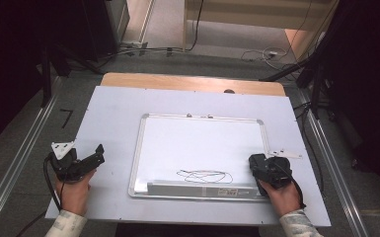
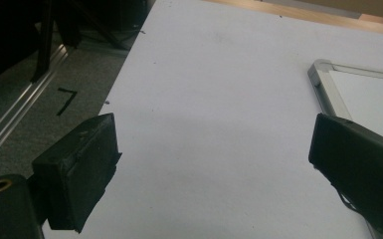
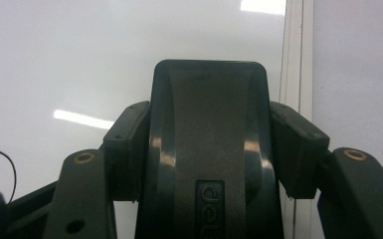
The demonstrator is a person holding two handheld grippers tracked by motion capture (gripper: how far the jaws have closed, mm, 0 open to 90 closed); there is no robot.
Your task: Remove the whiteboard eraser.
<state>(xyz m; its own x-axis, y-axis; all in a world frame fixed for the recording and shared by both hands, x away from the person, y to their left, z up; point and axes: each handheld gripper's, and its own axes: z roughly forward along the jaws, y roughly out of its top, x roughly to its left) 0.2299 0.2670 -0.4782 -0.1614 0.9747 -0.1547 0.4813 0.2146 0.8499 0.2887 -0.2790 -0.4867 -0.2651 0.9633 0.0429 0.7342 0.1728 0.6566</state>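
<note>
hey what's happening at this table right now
A person holds a gripper in each hand at a white-topped table. The right gripper is clamped on a black plastic whiteboard eraser at the right edge of a silver-framed whiteboard, which carries a thin black scribble near its bottom edge. The scribble is not yet wiped. The left gripper rests open on the table, left of the board, holding nothing.

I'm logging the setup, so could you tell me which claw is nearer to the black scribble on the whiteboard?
The right claw. It sits just right of the scribble, over the whiteboard, shut on a black eraser. The left claw stands open beyond the board's left edge.
</note>
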